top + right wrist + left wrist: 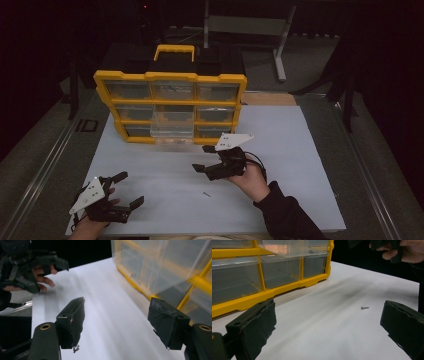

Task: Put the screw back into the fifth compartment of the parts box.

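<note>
Left gripper (122,190) rests at the near left corner of the white table (280,200), jaws spread wide with nothing between them; the hand bearing it is cut off by the lower frame edge. A small screw (206,194) lies alone on the table between the two grippers, nearer the right one; in the high view it is too small to tell head from tip. In the left gripper view its long axis lies flat and runs roughly crosswise. The yellow drawer organizer (170,76) stands upright behind, one clear drawer (171,125) pulled forward. Right gripper (202,159) hovers above the table, jaws apart, empty; its own view is motion-blurred.
</note>
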Demonstrator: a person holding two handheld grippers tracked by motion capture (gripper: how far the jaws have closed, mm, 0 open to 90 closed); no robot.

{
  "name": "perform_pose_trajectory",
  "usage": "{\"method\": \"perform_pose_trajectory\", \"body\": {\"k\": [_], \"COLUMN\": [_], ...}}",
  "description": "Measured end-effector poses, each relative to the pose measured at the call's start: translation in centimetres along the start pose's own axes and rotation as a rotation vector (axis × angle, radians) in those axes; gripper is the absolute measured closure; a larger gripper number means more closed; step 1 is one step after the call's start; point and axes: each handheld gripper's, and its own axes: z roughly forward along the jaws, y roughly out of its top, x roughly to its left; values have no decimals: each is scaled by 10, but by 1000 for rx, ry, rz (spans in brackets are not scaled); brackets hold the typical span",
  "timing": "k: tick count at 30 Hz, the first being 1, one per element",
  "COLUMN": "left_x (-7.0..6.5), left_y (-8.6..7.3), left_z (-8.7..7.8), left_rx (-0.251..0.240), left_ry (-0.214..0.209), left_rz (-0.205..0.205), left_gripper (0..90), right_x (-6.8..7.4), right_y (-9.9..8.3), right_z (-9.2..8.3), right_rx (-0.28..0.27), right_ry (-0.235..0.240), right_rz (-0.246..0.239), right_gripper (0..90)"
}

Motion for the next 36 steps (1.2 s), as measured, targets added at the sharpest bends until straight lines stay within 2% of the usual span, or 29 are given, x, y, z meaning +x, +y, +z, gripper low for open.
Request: {"method": "perform_pose_trajectory", "body": {"k": [5, 14, 22, 31, 33, 36], "left_x": [0, 0, 0, 0, 0, 0], "left_y": [0, 0, 0, 0, 0, 0], "left_z": [0, 0, 0, 0, 0, -1], "left_rx": [0, -1, -1, 1, 0, 0], "left_ry": [0, 0, 1, 1, 0, 0], "left_rz": [0, -2, -1, -1, 1, 0], "left_gripper": [11, 11, 12, 11, 11, 11], "right_x": [1, 9, 9, 12, 12, 12], "right_y": [-17, -39, -56, -68, -71, -74], "right_z": [3, 7, 9, 15, 19, 22], "right_rx": [22, 68, 99, 140, 152, 176], "right_ry": [10, 15, 25, 44, 60, 66], "right_rz": [27, 23, 47, 48, 60, 50], "right_gripper": [296, 310, 333, 377, 408, 439]}}
